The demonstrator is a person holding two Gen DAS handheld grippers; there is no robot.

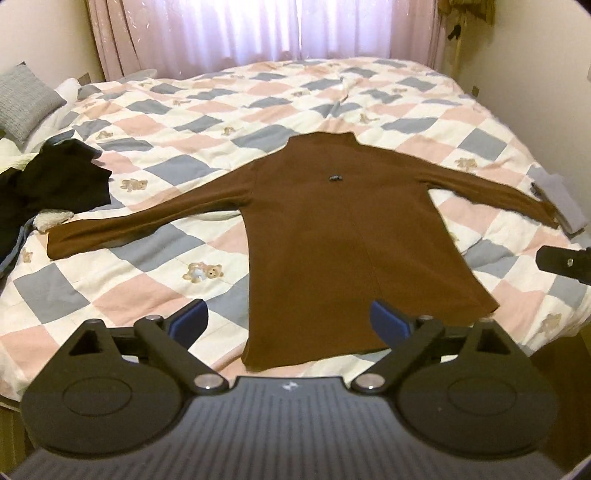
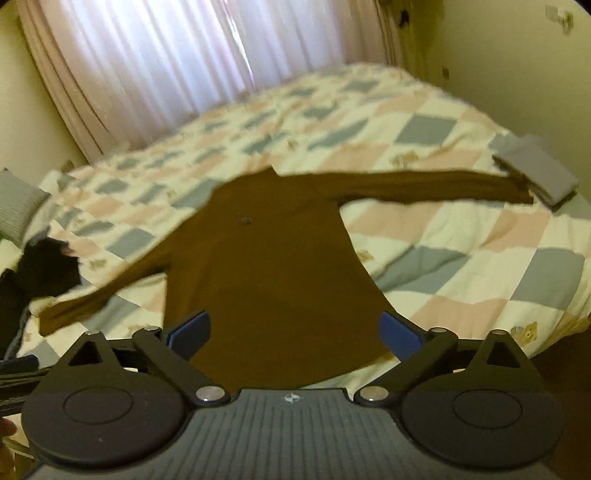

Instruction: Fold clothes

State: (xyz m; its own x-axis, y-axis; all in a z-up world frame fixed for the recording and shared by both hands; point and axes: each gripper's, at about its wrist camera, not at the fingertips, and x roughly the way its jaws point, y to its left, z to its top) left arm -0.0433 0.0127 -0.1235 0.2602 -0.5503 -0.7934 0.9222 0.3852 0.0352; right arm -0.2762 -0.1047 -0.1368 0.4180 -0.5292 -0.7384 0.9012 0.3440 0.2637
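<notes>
A brown long-sleeved top [image 1: 332, 229] lies flat on the patchwork quilt [image 1: 177, 110], hem towards me, collar at the far end, both sleeves spread out sideways. A small dark button or tag sits on its chest. My left gripper [image 1: 290, 324] hovers above the hem, open, with nothing between its blue pads [image 1: 190, 325]. In the right wrist view the same top [image 2: 277, 266] is blurred; my right gripper [image 2: 295, 335] is open above the hem, holding nothing. A black part of the right gripper [image 1: 565, 262] pokes in at the left view's right edge.
A heap of black clothes [image 1: 55, 181] lies at the bed's left edge beside a grey pillow [image 1: 22, 99]. A folded grey garment [image 1: 561, 203] rests at the right sleeve's cuff. Pink curtains [image 1: 258, 33] hang behind the bed.
</notes>
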